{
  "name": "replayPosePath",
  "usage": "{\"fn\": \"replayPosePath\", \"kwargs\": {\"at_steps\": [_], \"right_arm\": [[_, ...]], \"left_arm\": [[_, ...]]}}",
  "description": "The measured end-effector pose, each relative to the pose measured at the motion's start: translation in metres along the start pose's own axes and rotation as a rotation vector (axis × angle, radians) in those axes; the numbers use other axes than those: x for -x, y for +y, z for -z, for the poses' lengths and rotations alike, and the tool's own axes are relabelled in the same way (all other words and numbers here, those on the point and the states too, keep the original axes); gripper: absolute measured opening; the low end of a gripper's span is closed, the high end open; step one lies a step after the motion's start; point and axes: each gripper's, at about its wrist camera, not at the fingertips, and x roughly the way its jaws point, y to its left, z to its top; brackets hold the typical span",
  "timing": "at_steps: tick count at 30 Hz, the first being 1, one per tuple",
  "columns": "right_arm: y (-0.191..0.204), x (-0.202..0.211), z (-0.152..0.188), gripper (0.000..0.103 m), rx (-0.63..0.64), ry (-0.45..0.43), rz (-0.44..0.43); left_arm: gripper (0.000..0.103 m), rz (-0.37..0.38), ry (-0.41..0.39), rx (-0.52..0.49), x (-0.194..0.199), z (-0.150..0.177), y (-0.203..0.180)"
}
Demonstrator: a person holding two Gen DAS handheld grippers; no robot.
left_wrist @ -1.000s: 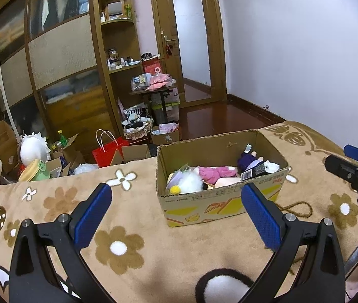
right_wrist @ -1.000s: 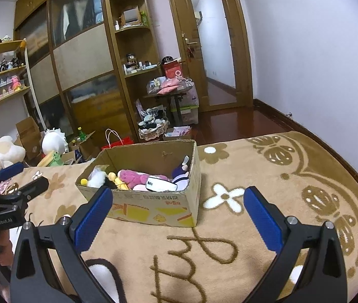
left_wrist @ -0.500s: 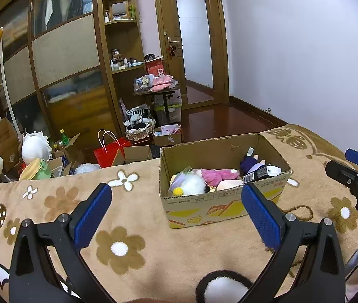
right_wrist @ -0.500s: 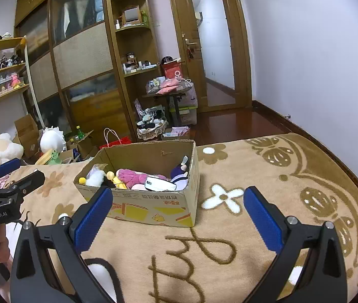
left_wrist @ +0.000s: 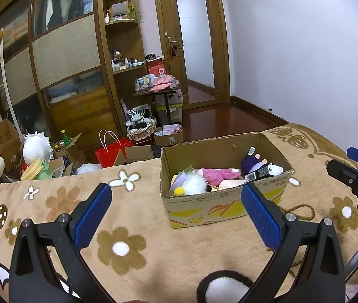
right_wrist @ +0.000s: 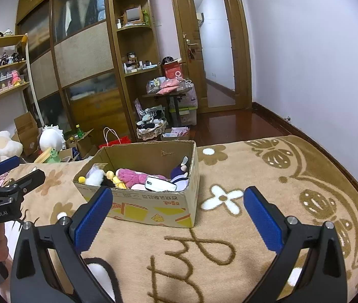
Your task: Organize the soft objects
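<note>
An open cardboard box (left_wrist: 267, 192) stands on the tan flowered blanket (left_wrist: 133, 227). It holds several soft toys: a white fluffy one (left_wrist: 195, 183), a pink plush (left_wrist: 219, 174) and a purple doll (left_wrist: 251, 162). The box also shows in the right wrist view (right_wrist: 153, 205), with the pink plush (right_wrist: 130, 175) inside. My left gripper (left_wrist: 176, 217) is open and empty, held above the blanket in front of the box. My right gripper (right_wrist: 179, 221) is open and empty, to the right of the box; it shows at the right edge of the left wrist view (left_wrist: 353, 166).
Past the blanket's far edge the floor is cluttered: a red paper bag (left_wrist: 110, 151), cardboard boxes (left_wrist: 4, 141), white plush toys (left_wrist: 36, 147) and a green frog toy (left_wrist: 43, 166). A wooden wardrobe and shelves (left_wrist: 77, 58) stand behind. The left gripper shows at the left of the right wrist view (right_wrist: 9, 174).
Both grippers have drawn back and risen slightly, so the box sits a little farther off in both views. Both stay open and empty.
</note>
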Motion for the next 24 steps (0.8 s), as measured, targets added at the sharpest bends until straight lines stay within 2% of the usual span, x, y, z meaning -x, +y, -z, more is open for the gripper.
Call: {"fn": "replayPosePath", "kwargs": {"at_steps": [24], "right_arm": [[-0.01, -0.003, -0.002, 0.103, 0.001, -0.003, 0.009]], "left_arm": [[0.101, -0.003, 0.006, 0.001, -0.001, 0.002, 0.001]]}}
